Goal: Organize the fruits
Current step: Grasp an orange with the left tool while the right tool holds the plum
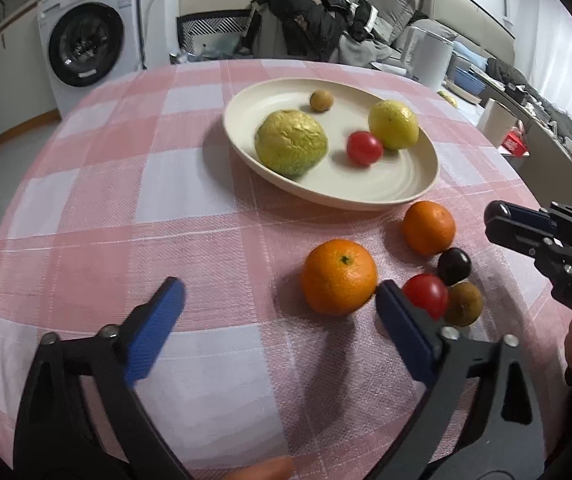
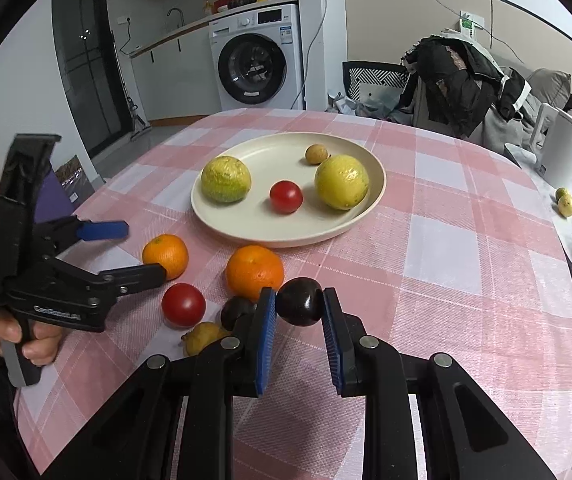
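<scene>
Right gripper [image 2: 299,307] clamps dark plum [image 2: 299,307] above table [image 2: 466,264]. Left gripper [image 1: 281,300] spread wide, empty, beside nearer orange [image 1: 338,277]. Plate [image 2: 245,228] mid-table, toward far edge.

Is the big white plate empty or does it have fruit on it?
Not empty. The plate holds two yellow-green fruits, a red tomato and a small brown fruit.

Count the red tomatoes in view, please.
2. One tomato lies on the plate between the two yellow-green fruits; the other tomato sits on the tablecloth among the loose fruit. None seems hidden.
</scene>
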Available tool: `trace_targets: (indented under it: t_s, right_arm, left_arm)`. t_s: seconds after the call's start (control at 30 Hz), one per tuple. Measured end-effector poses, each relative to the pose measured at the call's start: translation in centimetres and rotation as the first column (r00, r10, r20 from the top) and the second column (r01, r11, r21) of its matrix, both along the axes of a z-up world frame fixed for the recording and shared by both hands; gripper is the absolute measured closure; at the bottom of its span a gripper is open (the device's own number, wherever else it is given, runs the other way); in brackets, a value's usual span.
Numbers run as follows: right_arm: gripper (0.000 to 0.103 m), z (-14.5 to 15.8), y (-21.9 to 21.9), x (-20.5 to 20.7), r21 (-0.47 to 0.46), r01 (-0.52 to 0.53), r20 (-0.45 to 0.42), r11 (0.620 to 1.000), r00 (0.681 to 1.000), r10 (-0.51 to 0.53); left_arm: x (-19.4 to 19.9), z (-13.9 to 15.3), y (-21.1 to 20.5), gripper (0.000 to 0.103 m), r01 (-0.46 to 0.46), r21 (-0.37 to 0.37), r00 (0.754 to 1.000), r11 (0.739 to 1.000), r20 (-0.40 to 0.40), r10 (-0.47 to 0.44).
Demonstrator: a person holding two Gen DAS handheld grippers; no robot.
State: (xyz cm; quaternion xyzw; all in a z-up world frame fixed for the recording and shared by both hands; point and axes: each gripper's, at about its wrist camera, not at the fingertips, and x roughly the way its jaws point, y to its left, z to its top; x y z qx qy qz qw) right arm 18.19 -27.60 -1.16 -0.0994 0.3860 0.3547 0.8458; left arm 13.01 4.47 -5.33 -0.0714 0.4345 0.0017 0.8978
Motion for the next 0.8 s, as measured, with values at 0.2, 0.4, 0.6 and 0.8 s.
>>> trace_targets:
  t_s: [0.2,0.4,0.6,0.8]
  right_arm:
    - [0.079,0.0,-0.2,0.2,0.002,0.005,-0.001,1.0,1.0,-0.005]
    - [0.079,0.0,-0.2,0.1,0.0,0.003,0.001,1.0,1.0,-0.003]
    - [0.079,0.0,-0.2,0.1,0.004,0.004,0.005,1.0,1.0,-0.004]
    - [0.079,0.8,-0.4,0.0,0.037,0.011,0.025,0.999,1.0,-0.012]
  left_arm:
    - [0.6,-0.2,-1.0,0.027,0.041,0.01,0.999,0.999,-0.007,-0.041]
    - [0.2,0.2,-2.5,0.068,0.127,0.001,0.992,0.992,0.012,-0.127]
    - [-0.3,0.8,-2.7,0.068,0.139,0.011,0.989,0.99,0.041,-0.139]
    - [-1.3,2.5,-2.5,0.068,0.119,0.02,0.987,0.993,0.109,-0.12]
